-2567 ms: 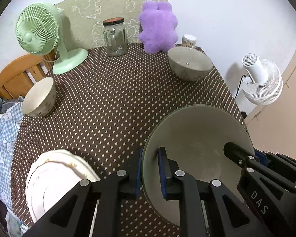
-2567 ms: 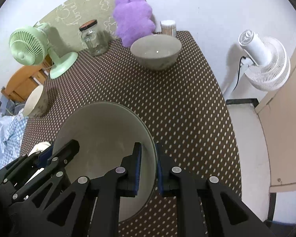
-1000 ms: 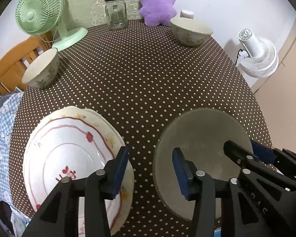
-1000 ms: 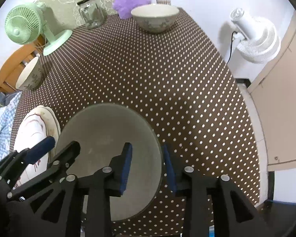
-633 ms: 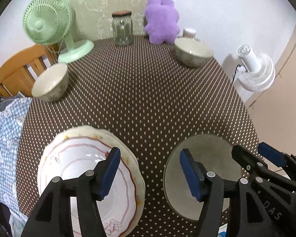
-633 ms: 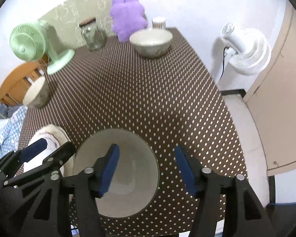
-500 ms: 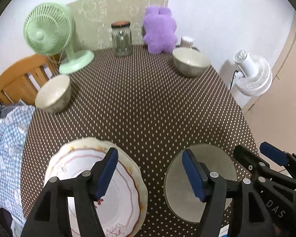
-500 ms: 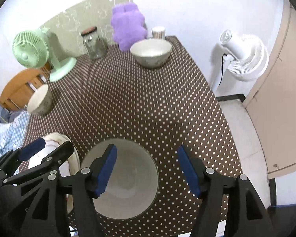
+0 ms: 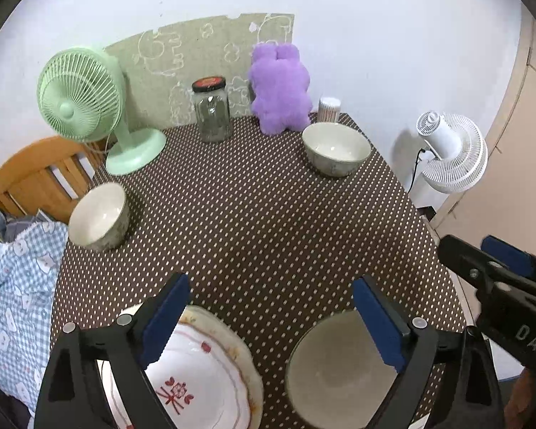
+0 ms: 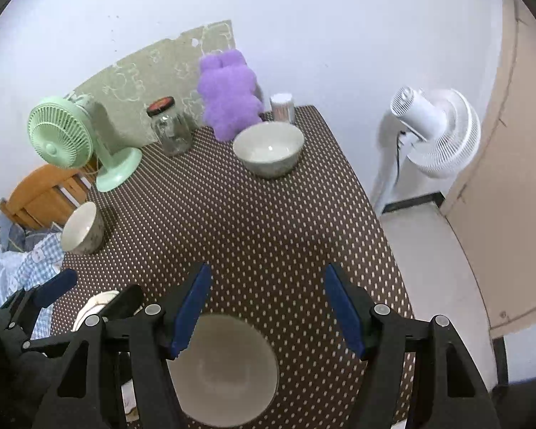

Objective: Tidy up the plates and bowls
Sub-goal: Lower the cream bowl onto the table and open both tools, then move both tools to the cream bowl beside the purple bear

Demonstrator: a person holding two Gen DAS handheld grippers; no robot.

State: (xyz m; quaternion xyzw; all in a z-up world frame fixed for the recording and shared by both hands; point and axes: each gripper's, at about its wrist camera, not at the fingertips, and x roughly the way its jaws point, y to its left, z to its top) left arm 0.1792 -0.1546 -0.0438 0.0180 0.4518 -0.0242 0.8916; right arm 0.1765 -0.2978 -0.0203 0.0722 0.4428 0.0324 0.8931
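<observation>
my left hand-held gripper (image 9: 271,316) is opening, empty; my right hand-held gripper (image 10: 266,309) stands apart above the grey bowl (image 10: 225,368) on the worktop (image 10: 253,221).

Brown white-dotted tablecloth (image 9: 268,221), purple plush toy (image 9: 280,89), mint-green fan (image 9: 78,89), red-patterned white plate (image 9: 203,375).

A matt brown dotted cloth (image 9: 253,221) is covering the table, with glossy ceramic bowls (image 9: 334,153) sitting on it. At the far edge a clear glass jar (image 9: 212,111) is gleaming beside a fuzzy purple plush toy (image 9: 280,94), and a smooth plastic green fan (image 9: 80,89) is standing left of them.
</observation>
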